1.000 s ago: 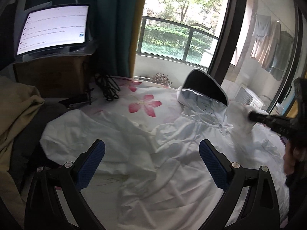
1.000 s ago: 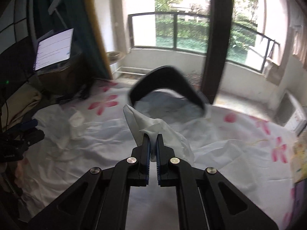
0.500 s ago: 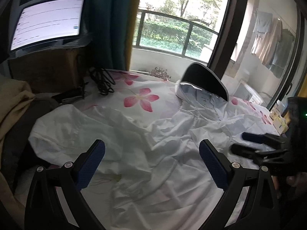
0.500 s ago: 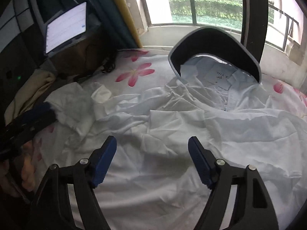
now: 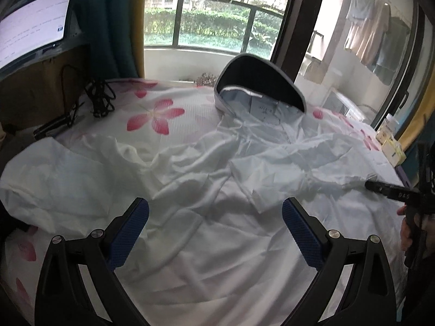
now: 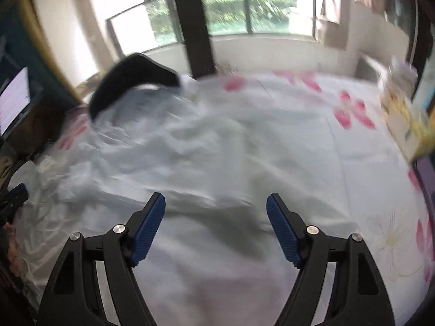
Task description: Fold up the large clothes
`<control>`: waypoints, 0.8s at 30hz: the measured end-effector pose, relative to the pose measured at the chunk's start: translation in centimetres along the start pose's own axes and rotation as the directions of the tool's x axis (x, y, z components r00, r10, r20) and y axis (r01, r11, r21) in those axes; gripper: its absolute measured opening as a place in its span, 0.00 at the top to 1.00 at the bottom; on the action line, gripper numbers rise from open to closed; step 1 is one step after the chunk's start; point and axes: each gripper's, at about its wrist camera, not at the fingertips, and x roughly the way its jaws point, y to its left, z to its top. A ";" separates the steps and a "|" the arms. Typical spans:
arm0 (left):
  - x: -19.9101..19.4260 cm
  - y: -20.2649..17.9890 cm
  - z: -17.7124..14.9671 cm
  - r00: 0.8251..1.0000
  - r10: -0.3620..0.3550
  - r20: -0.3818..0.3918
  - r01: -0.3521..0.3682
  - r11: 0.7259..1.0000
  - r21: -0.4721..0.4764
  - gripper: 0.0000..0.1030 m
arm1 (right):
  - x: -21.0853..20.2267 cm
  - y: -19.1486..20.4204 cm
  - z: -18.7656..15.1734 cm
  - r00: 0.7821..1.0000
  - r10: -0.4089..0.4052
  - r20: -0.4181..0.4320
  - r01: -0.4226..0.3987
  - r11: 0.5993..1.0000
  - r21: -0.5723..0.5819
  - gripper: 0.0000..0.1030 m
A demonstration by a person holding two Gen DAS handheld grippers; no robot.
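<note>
A large white hooded garment (image 5: 217, 168) lies crumpled across the flowered bed sheet (image 5: 163, 114), its dark-brimmed hood (image 5: 261, 73) towards the window. My left gripper (image 5: 214, 217) hovers open above the garment's middle, nothing between its blue pads. In the blurred right wrist view the same garment (image 6: 190, 141) and hood (image 6: 130, 73) show at left; my right gripper (image 6: 216, 212) stands open and empty over the garment's smoother right part. From the left wrist view, the right gripper (image 5: 380, 188) sits at the edge of a sleeve, held by a hand (image 5: 406, 233).
A lit monitor (image 5: 32, 27) stands on a brown box at left, with black cables (image 5: 100, 97) on the sheet beside it. Small yellow boxes (image 6: 405, 125) sit at the bed's right edge. The window railing and hanging clothes (image 5: 375, 32) are beyond the bed.
My right gripper let go of the pinched white fold, opened wide, then dropped and swung right over the garment. My left gripper moved forward and lower; the garment now lies flatter.
</note>
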 end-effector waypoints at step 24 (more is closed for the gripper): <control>-3.7 14.9 -0.6 0.963 0.269 -0.020 -0.270 0.961 -0.065 0.20 | -4.5 2.4 -2.7 0.996 0.037 0.076 -0.032 0.997 -0.067 0.24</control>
